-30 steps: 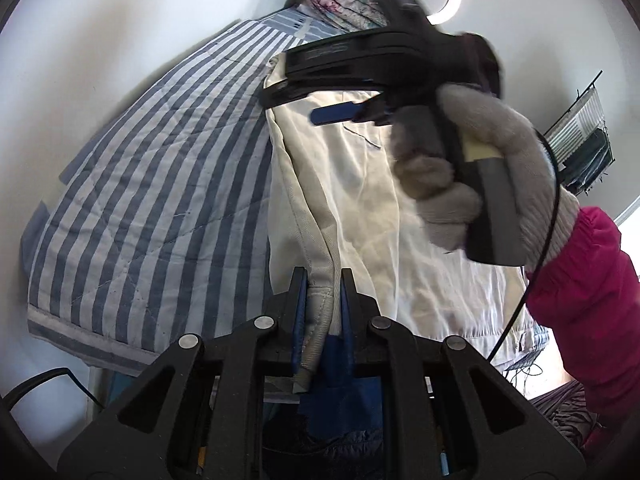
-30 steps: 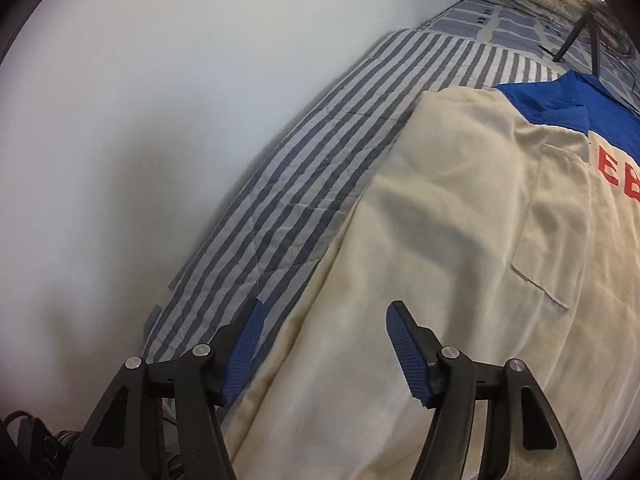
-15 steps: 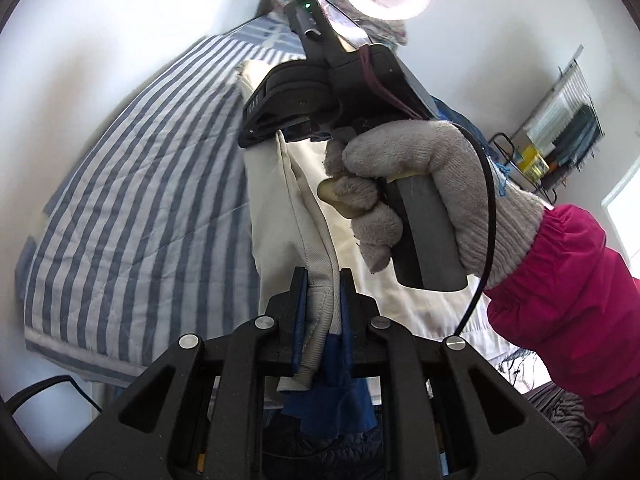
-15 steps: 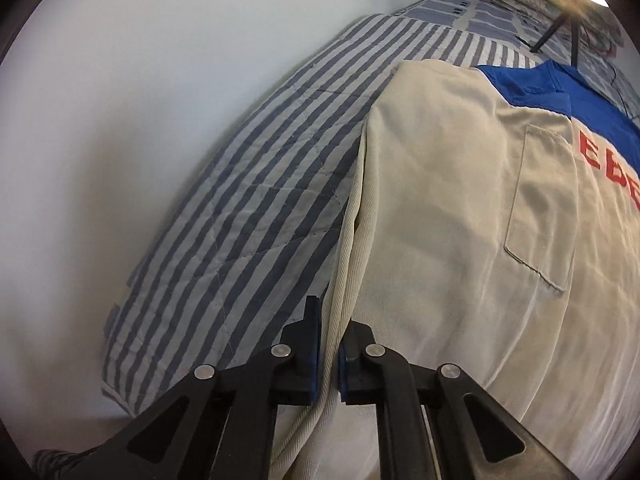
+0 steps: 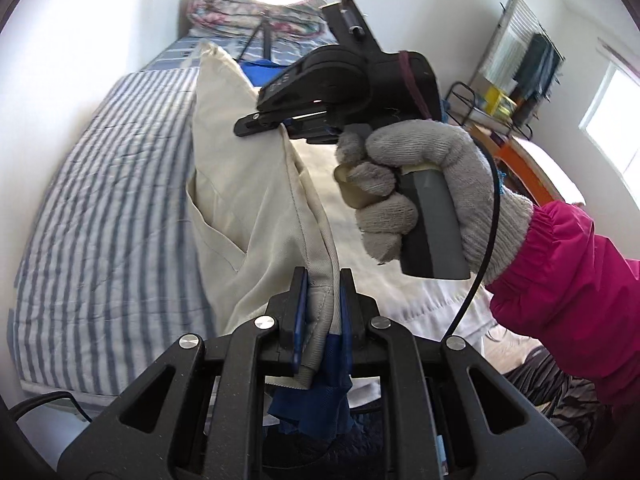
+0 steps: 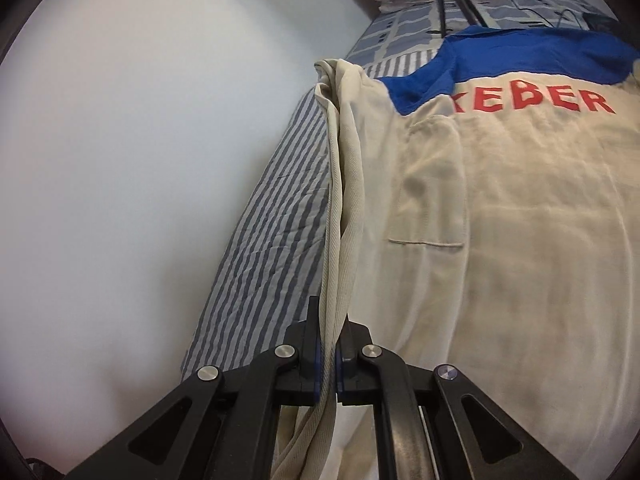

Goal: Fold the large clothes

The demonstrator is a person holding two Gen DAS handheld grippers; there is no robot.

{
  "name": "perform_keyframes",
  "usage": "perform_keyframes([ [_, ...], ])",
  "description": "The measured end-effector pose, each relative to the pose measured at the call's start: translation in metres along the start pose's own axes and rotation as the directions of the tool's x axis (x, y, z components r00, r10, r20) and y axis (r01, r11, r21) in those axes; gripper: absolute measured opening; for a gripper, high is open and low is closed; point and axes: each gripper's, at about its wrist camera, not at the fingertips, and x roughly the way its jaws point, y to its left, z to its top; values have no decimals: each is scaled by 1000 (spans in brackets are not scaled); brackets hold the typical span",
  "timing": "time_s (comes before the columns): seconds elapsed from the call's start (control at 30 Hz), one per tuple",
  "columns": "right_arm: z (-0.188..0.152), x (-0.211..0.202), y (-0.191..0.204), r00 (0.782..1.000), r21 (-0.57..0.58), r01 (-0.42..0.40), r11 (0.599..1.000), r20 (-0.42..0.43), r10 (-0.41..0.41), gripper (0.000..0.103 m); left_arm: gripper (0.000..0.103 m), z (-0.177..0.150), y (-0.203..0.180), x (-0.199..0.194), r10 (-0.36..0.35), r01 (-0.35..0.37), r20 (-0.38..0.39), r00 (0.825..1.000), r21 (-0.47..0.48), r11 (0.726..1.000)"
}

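Observation:
A large cream jacket (image 6: 500, 240) with a blue yoke and red letters lies on a bed with a striped cover (image 6: 272, 216). My left gripper (image 5: 323, 300) is shut on the jacket's ribbed hem corner, with blue lining hanging below. My right gripper (image 6: 329, 344) is shut on the jacket's left side edge, which runs up taut from its pads. In the left wrist view the right gripper (image 5: 280, 120) shows farther up the bed, held by a gloved hand, and the jacket edge (image 5: 248, 184) is lifted off the striped cover (image 5: 112, 208).
A white wall (image 6: 140, 160) borders the bed's left side. A floral bundle of bedding (image 5: 256, 12) and a ring-light tripod (image 5: 260, 40) sit at the head of the bed. A wire rack with clothes (image 5: 516, 68) stands at the right.
My right gripper was open over the jacket's left edge, then shut on it. Both grippers have since lifted that edge off the striped cover.

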Motion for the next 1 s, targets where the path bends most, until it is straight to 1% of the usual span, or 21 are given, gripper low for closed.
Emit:
perform_keyframes([
  [0.1, -8, -9, -24, 1000, 54, 2, 999, 13, -2, 2, 13, -3, -12, 8, -22, 23, -34, 999, 29, 999],
  [0.2, -16, -10, -45, 999, 74, 38, 997, -1, -38, 2, 14, -5, -18, 10, -39, 40, -49, 998, 27, 999],
  [0.27, -20, -10, -61, 997, 86, 71, 994, -19, -69, 2, 20, -5, -18, 10, -79, 80, -58, 995, 3, 997],
  [0.33, -21, -5, -76, 995, 112, 93, 989, -36, -89, 2, 21, -6, -17, 10, -131, 130, -69, 989, -18, 991],
  [0.4, -22, 0, -86, 994, 136, 102, 985, -45, -97, 2, 21, -9, -16, 7, -159, 157, -80, 984, -20, 987],
  [0.5, -23, 6, -84, 991, 111, 122, 986, -61, -116, 4, 21, -15, -7, -6, -196, 193, -74, 978, -41, 980],
  [0.57, -23, 2, -79, 989, 83, 131, 988, -77, -125, 9, 21, -19, 2, -17, -189, 186, -58, 980, -59, 981],
  [0.6, -24, -3, -74, 987, 60, 145, 988, -82, -140, 18, 21, -19, 8, -22, -178, 174, -47, 983, -66, 982],
  [0.67, -28, -16, -63, 984, -3, 165, 986, -72, -165, 25, 21, -20, 21, -32, -135, 132, -32, 990, -80, 988],
  [0.73, -36, -33, -55, 982, -64, 165, 984, -78, -170, 26, 21, -19, 30, -36, -105, 102, -27, 994, -93, 990],
  [0.77, -43, -40, -53, 983, -78, 161, 984, -81, -167, 26, 21, -18, 35, -36, -91, 87, -27, 996, -105, 991],
  [0.83, -60, -52, -46, 983, -97, 134, 986, -113, -145, 26, 21, -16, 41, -30, -83, 77, -44, 996, -117, 990],
  [0.93, -80, -61, -35, 983, -139, 113, 984, -130, -131, 26, 21, -17, 42, -13, -88, 78, -90, 992, -107, 991],
  [1.0, -95, -69, -25, 986, -174, 93, 980, -122, -115, 26, 21, -18, 41, -2, -99, 87, -115, 988, -106, 991],
])
